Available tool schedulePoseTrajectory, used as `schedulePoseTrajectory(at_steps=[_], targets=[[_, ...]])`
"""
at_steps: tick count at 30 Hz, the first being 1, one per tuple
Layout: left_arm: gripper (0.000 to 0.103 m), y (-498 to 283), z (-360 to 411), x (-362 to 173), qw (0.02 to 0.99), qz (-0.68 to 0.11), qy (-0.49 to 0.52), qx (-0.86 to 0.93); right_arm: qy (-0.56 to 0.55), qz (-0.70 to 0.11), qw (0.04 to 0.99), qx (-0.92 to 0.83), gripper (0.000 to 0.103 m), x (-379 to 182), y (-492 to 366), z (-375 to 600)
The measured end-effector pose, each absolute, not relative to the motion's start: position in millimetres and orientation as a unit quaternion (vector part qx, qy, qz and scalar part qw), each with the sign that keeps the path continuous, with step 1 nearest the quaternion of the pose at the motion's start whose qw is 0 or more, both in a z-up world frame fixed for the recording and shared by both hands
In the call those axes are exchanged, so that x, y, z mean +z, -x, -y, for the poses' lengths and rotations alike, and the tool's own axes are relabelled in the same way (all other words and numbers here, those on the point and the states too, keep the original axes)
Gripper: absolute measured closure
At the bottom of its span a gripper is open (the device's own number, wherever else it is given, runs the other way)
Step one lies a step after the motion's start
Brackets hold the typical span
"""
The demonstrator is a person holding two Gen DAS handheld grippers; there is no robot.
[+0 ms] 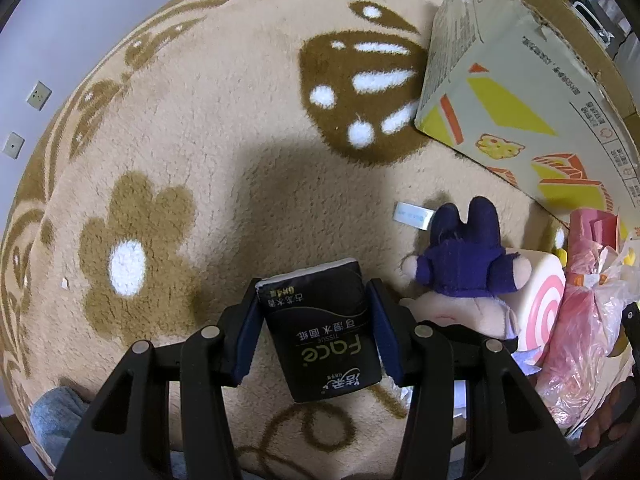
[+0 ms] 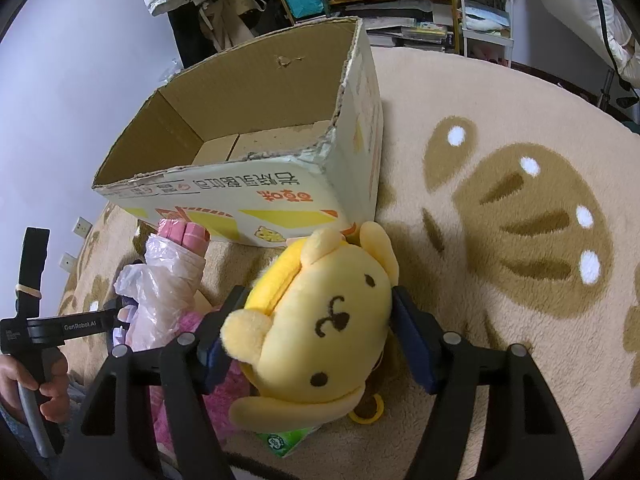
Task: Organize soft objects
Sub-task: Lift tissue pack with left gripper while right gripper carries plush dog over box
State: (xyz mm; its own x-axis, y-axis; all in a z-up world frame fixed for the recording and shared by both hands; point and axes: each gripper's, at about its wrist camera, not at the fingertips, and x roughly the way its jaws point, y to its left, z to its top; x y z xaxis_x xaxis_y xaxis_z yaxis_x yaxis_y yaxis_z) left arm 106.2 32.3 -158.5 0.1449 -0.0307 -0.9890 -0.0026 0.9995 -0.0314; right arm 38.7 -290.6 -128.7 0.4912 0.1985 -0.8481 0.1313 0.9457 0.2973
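A: Black film wraps the tissue pack; our left gripper points down at the rug with both pads pressed on the pack's long sides, so we judge it gripped for lifting.

B: And our right gripper?

A: Its jaws are clamped on the yellow plush dog, squeezing the head sideways, a hold that suits a soft body.

B: Where do we take them?

A: Probably the open cardboard box, just beyond the plush, apparently bare inside. A purple-clad doll and the pink bagged items lie nearby on the rug, unsorted.
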Motion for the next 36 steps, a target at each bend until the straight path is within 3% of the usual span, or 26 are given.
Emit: schedulePoseTrajectory(at_steps=[14, 36], targets=[[0.054, -104.8, -20.5, -127.8, 0.788, -0.615, -0.005, -0.018, -0.160, -0.479, 0.863, 0.028, 0.037, -114.7, -30.3, 289.9], [0.054, -71.5, 7.1, -34.6, 0.906, -0.414, -0.065, -0.060, -0.111, -0.323, 0.940, 0.019, 0.037, -41.8, 0.8, 280.4]])
